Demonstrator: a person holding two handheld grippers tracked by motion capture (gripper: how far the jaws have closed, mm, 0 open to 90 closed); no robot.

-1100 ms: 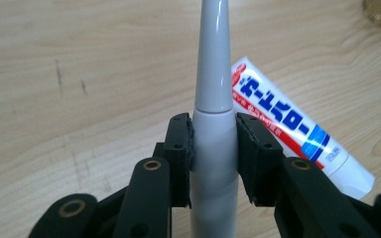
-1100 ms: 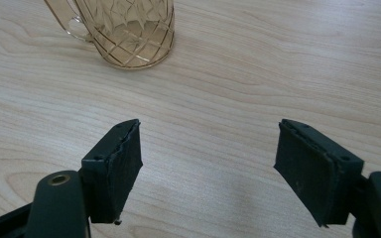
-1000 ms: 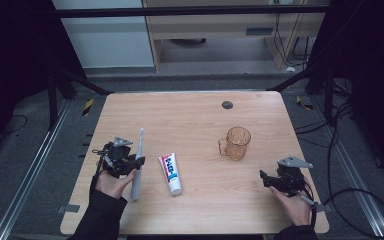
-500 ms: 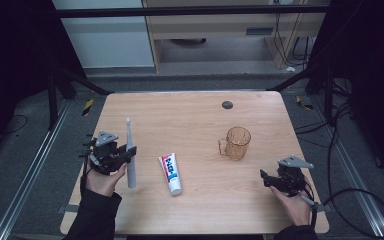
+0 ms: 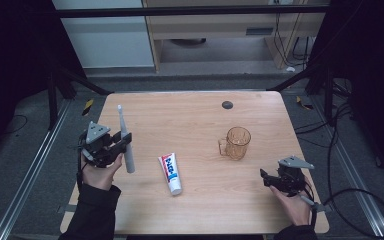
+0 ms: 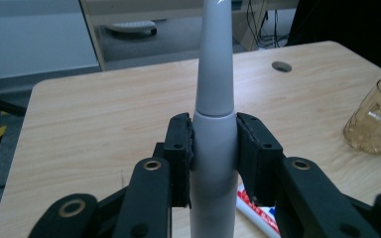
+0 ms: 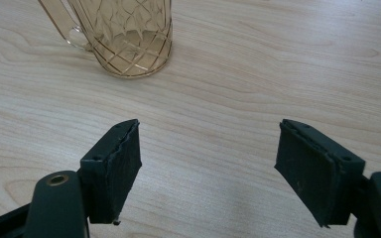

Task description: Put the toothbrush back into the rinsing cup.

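L jaws clamp toothbrush (image 6: 214, 144) body – R gripper (image 7: 208, 173) jaws wide, empty. High view adds paste tube (image 5: 170, 173); R view, mug (image 7: 124, 34) close-up. L gripper (image 5: 117, 145) off table, R low.

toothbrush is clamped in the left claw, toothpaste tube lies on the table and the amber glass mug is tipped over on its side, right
Not quite: the amber glass mug stands upright on the table, as the high view shows, its open mouth facing up. The rest holds: the left claw is shut on the grey electric toothbrush, and the toothpaste tube lies flat on the table.
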